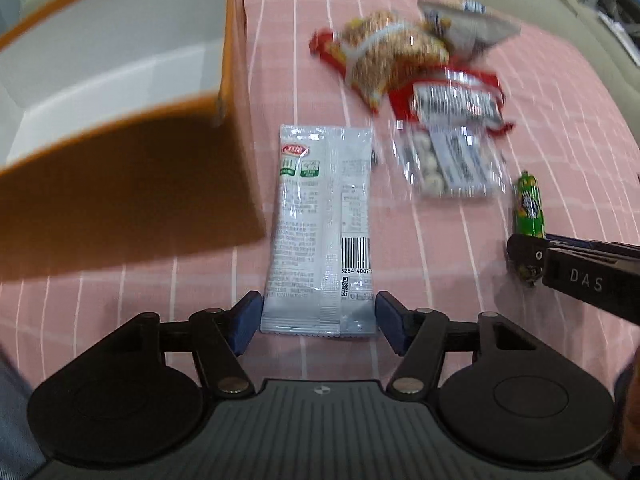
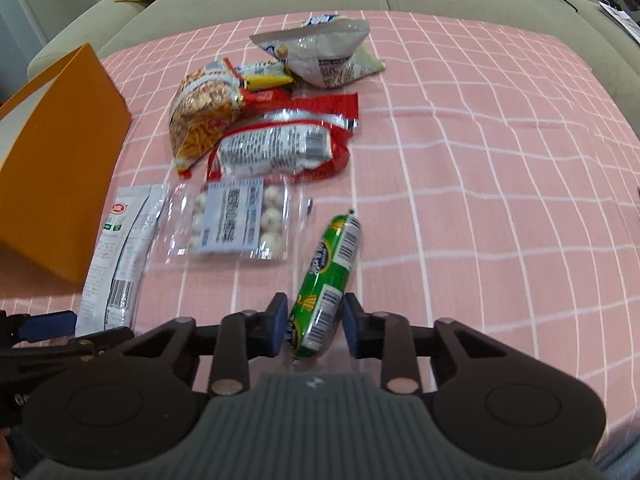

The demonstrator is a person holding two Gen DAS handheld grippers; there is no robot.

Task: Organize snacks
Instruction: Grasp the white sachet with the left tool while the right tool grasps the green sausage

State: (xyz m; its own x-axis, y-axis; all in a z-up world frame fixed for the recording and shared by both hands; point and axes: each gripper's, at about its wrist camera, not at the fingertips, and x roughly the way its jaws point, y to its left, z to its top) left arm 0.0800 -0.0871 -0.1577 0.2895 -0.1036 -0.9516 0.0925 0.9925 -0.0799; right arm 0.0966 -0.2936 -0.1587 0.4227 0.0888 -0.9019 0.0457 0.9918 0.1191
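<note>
Snacks lie on the pink cloth (image 2: 480,160). Right hand-held gripper (image 2: 314,326), low centre of its view, is closed on the green sausage (image 2: 332,280); left hand-held gripper (image 1: 318,322) stands open astride the white packet (image 1: 320,232). Close squarely on the packet's end, then lift both to the orange box (image 1: 132,184) at upper left.

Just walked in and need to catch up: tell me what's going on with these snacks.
A person with a gripper in each hand is sorting snacks on a pink checked cloth. The right gripper has closed on a green sausage stick. The left gripper is open, its pads on either side of the near end of a long white packet beside the orange box. Other snack packets lie in a loose pile further back.
</note>
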